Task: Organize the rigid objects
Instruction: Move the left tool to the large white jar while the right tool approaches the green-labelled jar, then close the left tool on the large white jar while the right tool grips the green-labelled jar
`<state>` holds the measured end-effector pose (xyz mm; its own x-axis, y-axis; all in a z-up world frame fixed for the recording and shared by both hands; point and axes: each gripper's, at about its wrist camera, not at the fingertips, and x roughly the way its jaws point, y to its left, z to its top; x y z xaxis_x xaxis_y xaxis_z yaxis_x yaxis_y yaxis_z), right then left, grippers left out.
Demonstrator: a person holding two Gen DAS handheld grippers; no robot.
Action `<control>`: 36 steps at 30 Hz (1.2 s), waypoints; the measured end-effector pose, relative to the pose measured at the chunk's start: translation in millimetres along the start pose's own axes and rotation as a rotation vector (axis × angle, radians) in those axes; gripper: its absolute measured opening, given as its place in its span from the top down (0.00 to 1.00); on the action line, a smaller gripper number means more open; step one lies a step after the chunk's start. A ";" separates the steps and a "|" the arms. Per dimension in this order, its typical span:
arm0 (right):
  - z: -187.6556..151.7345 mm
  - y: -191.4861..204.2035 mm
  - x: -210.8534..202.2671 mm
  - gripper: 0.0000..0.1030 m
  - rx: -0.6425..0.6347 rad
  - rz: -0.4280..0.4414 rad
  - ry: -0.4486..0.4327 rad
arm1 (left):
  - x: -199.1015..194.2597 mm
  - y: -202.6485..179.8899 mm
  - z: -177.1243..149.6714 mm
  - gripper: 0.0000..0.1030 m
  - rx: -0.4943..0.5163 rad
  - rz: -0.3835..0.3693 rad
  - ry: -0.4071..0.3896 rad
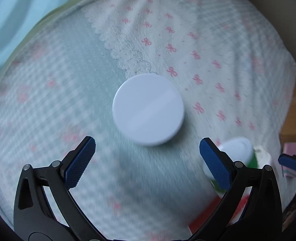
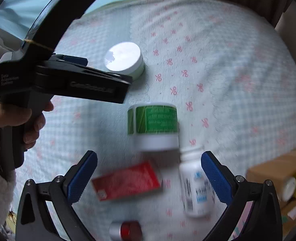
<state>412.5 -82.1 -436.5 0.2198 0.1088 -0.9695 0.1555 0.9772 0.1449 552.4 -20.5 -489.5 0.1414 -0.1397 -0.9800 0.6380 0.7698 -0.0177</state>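
A round jar with a white lid (image 1: 148, 109) stands on the patterned blanket (image 1: 57, 100), just ahead of my open, empty left gripper (image 1: 148, 161). It also shows in the right wrist view (image 2: 124, 59), beyond the left gripper's body (image 2: 67, 80). My right gripper (image 2: 149, 175) is open and empty above a red flat box (image 2: 126, 181). A green-labelled white jar (image 2: 155, 126) lies ahead of it. A white bottle with a blue label (image 2: 194, 186) lies by the right finger (image 2: 215, 177). A small red and silver item (image 2: 125, 231) sits at the bottom edge.
A cardboard box (image 2: 278, 172) with bottles inside stands at the blanket's right edge. A pale blue curtain (image 1: 17, 10) hangs behind on the left. The right gripper's fingertip (image 1: 292, 161) shows at the left view's right edge.
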 end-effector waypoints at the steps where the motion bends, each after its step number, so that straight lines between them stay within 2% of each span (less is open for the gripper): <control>1: 3.4 -0.6 6.9 0.00 0.000 -0.005 0.007 | 6.4 -0.1 2.6 0.00 -0.001 0.003 0.002; 4: 13.5 -2.7 25.8 0.00 0.002 -0.005 0.032 | 20.1 0.0 7.2 0.03 -0.011 0.003 -0.005; 6: 18.1 -3.3 36.2 0.03 0.003 -0.004 0.048 | 24.7 -0.6 9.8 0.08 -0.013 0.001 -0.007; 8: 21.4 -3.4 43.6 0.10 0.002 0.001 0.064 | 28.9 -2.6 11.0 0.15 -0.009 0.000 -0.011; 11: 25.2 -2.1 51.2 0.22 0.001 0.010 0.081 | 35.1 -2.9 16.6 0.16 -0.004 0.011 -0.022; 14: 27.1 -0.1 56.9 0.35 -0.002 -0.011 0.103 | 37.5 -5.6 20.5 0.33 -0.002 0.017 -0.026; 20: 25.4 2.4 54.7 0.36 0.011 -0.020 0.086 | 33.5 -9.8 35.6 0.34 0.004 0.026 -0.042; 27: 14.2 -2.6 37.9 0.36 0.059 -0.004 0.063 | 6.3 -10.5 24.1 0.34 0.000 0.034 -0.084; 32: 8.4 1.6 13.5 0.36 0.071 0.010 0.035 | -26.1 -9.2 14.0 0.34 -0.014 0.033 -0.113; 36: 1.4 8.2 -23.1 0.36 0.048 0.015 -0.006 | -58.2 -7.8 -0.5 0.34 -0.031 0.031 -0.136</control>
<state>410.0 -76.8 -412.7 0.2279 0.1221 -0.9660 0.1986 0.9654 0.1689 538.8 -18.2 -432.4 0.2633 -0.1977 -0.9442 0.6084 0.7936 0.0036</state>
